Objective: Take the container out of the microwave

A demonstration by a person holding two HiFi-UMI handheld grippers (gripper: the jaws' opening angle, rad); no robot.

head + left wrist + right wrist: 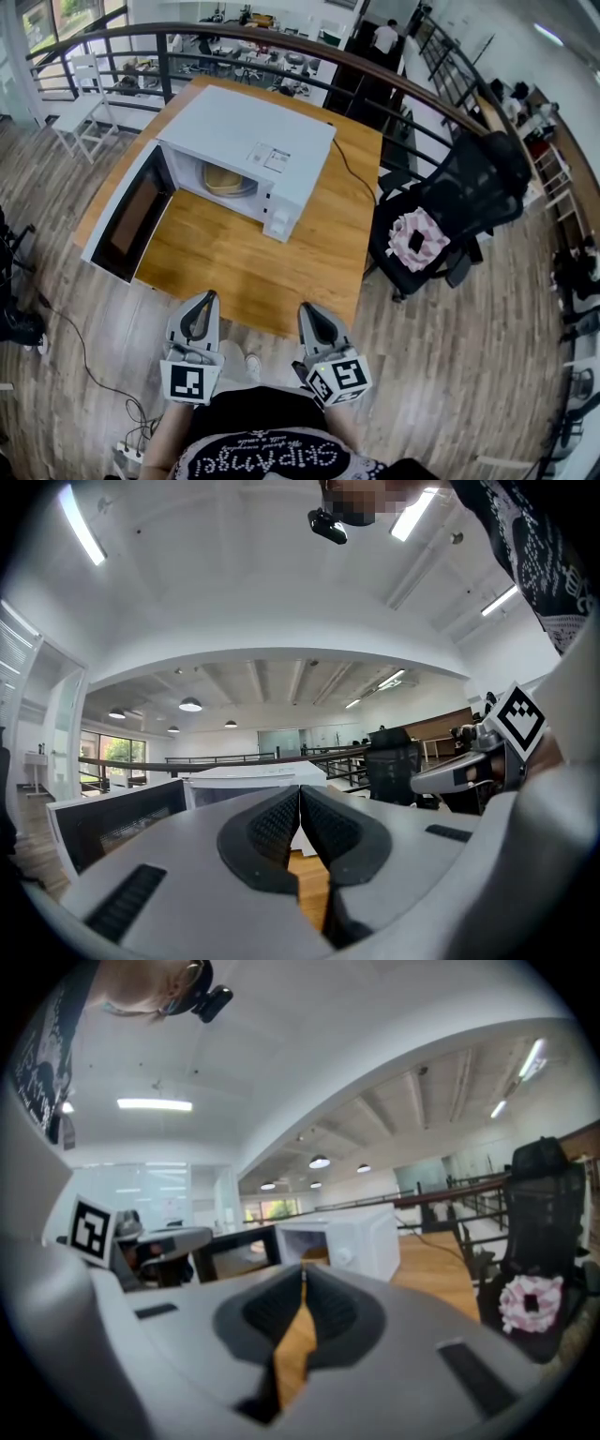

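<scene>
While the left gripper (206,302) and right gripper (310,314) hover at lower centre, jaws closed and empty, the container (228,180) sits inside the open microwave (253,131) on the table (234,272), upper left.

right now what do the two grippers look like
The left gripper and right gripper are light grey and tapered, with black ribbed pads on the jaws. Each carries a white cube with black square markers. The person wears a black top with white lettering.
</scene>
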